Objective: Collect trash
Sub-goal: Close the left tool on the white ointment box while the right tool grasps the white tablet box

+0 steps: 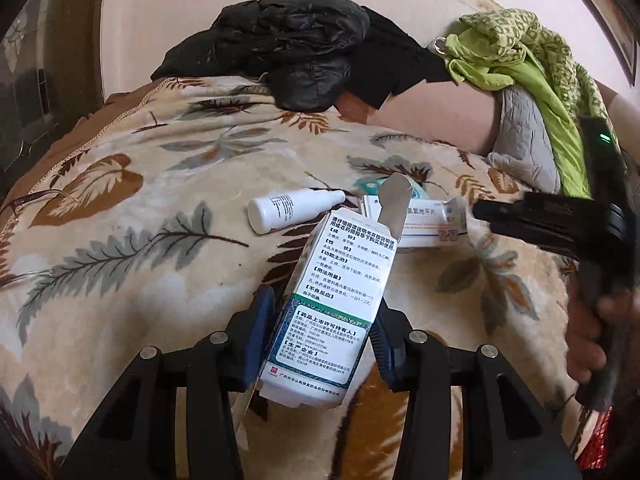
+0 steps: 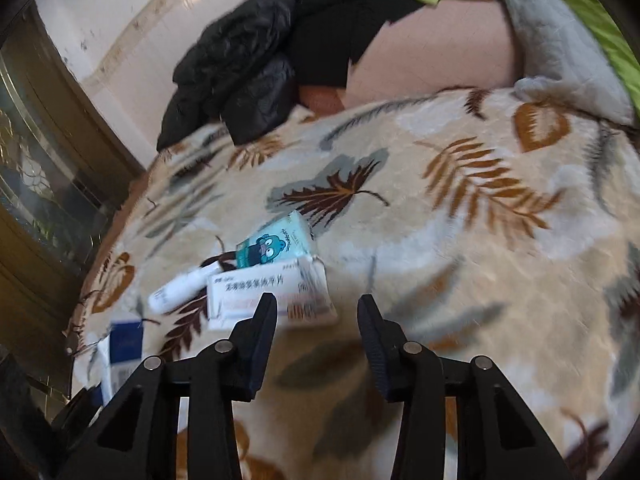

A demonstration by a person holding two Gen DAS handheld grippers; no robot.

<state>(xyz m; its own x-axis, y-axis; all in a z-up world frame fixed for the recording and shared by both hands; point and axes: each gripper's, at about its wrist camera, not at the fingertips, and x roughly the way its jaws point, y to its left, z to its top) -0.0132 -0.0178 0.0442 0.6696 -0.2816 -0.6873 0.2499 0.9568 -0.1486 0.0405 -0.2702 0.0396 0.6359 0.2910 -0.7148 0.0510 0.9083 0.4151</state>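
Observation:
My left gripper (image 1: 320,320) is shut on a white and green medicine box (image 1: 336,292) with an open top flap, held above the leaf-patterned blanket (image 1: 140,220). A white bottle (image 1: 292,210) lies on its side beyond it, next to a flat white pill box (image 1: 428,226) and a teal tissue pack (image 1: 372,186). My right gripper (image 2: 318,304) is open and empty, just right of the pill box (image 2: 272,294). The bottle (image 2: 180,288) and the tissue pack (image 2: 276,246) lie beyond it. The right gripper also shows in the left wrist view (image 1: 480,212), next to the pill box.
A black jacket (image 1: 296,56) lies at the bed's far edge by the pink wall. Green cloth (image 1: 516,52) and a grey quilted pad (image 1: 524,136) lie at the far right. A dark wood cabinet (image 2: 36,208) stands to the left of the bed.

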